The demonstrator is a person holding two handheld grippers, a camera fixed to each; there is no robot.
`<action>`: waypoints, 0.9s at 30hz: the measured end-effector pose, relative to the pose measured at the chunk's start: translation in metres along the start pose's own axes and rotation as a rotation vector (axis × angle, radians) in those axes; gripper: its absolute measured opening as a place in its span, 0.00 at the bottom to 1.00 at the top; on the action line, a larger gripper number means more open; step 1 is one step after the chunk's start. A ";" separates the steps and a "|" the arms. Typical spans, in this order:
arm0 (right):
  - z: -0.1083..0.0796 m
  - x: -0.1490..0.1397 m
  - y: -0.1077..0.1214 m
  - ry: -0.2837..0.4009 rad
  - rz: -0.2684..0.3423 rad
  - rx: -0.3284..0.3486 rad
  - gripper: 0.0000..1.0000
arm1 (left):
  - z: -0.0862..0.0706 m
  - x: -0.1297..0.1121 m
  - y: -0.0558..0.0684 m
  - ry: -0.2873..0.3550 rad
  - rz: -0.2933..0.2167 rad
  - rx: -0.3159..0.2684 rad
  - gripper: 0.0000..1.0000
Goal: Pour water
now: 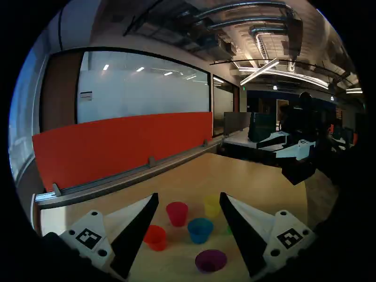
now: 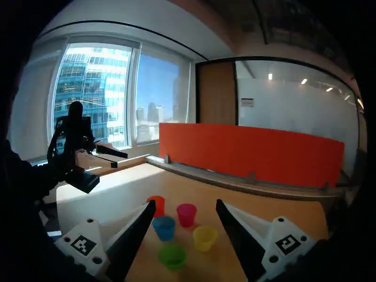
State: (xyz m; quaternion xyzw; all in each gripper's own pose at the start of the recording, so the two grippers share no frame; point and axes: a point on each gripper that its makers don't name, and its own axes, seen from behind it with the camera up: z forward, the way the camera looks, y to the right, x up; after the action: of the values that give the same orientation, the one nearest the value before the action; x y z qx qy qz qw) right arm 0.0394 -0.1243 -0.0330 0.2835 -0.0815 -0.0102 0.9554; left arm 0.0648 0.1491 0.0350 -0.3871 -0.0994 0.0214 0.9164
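Note:
Several small plastic cups stand on a wooden table (image 1: 249, 178): pink (image 1: 177, 212), yellow (image 1: 212, 205), blue (image 1: 200, 230), orange (image 1: 155, 237) and purple (image 1: 211, 260). My left gripper (image 1: 188, 195) hovers open above them with nothing between its fingers. In the right gripper view the orange (image 2: 157, 204), pink (image 2: 186, 214), blue (image 2: 164, 228), yellow (image 2: 205, 237) and green (image 2: 172, 256) cups sit below my right gripper (image 2: 184, 202), which is also open and empty. Each gripper appears farther off in the other's view: the right gripper (image 1: 289, 149) and the left gripper (image 2: 109, 157), held by a hand in a dark sleeve.
An orange partition (image 1: 122, 145) with a metal rail runs along the table's far edge (image 2: 254, 150). Tall windows (image 2: 94, 103) stand behind the left gripper. Desks and dark chairs (image 1: 301, 117) lie beyond the table. Bare tabletop (image 2: 117, 188) surrounds the cups.

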 end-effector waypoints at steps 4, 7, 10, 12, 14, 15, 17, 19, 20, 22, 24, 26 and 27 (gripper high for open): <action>0.003 -0.017 -0.004 -0.029 0.004 0.011 0.99 | 0.009 -0.012 -0.001 -0.035 -0.008 -0.031 0.97; 0.005 -0.031 -0.006 -0.055 0.005 0.017 0.99 | 0.015 -0.023 -0.001 -0.064 -0.009 -0.048 0.96; 0.007 -0.043 -0.009 -0.076 0.004 0.022 0.99 | 0.021 -0.033 -0.001 -0.090 -0.003 -0.062 0.97; 0.009 -0.050 -0.011 -0.087 0.002 0.025 0.99 | 0.024 -0.039 0.000 -0.104 0.001 -0.070 0.97; 0.011 -0.058 -0.012 -0.099 0.000 0.027 0.99 | 0.026 -0.045 0.001 -0.120 0.005 -0.078 0.97; 0.011 -0.061 -0.013 -0.104 -0.001 0.027 0.99 | 0.028 -0.048 0.001 -0.127 0.008 -0.081 0.97; 0.013 -0.067 -0.014 -0.114 -0.004 0.028 0.99 | 0.031 -0.053 0.002 -0.142 0.013 -0.087 0.97; 0.015 -0.072 -0.016 -0.121 -0.005 0.030 0.99 | 0.034 -0.059 0.003 -0.157 0.015 -0.094 0.97; 0.016 -0.074 -0.016 -0.124 -0.006 0.031 0.99 | 0.036 -0.061 0.004 -0.164 0.016 -0.098 0.97; 0.018 -0.079 -0.019 -0.130 -0.004 0.035 0.99 | 0.040 -0.068 0.005 -0.182 0.016 -0.105 0.97; 0.019 -0.084 -0.021 -0.135 -0.001 0.039 0.99 | 0.043 -0.075 0.007 -0.200 0.017 -0.112 0.97; 0.020 -0.089 -0.023 -0.140 0.004 0.044 0.99 | 0.046 -0.083 0.008 -0.221 0.020 -0.118 0.97; 0.021 -0.091 -0.024 -0.143 0.005 0.045 0.99 | 0.047 -0.086 0.010 -0.231 0.023 -0.121 0.97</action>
State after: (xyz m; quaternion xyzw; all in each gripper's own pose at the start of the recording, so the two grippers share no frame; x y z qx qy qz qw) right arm -0.0535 -0.1498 -0.0421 0.3033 -0.1504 -0.0260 0.9406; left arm -0.0286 0.1791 0.0461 -0.4379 -0.2009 0.0701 0.8735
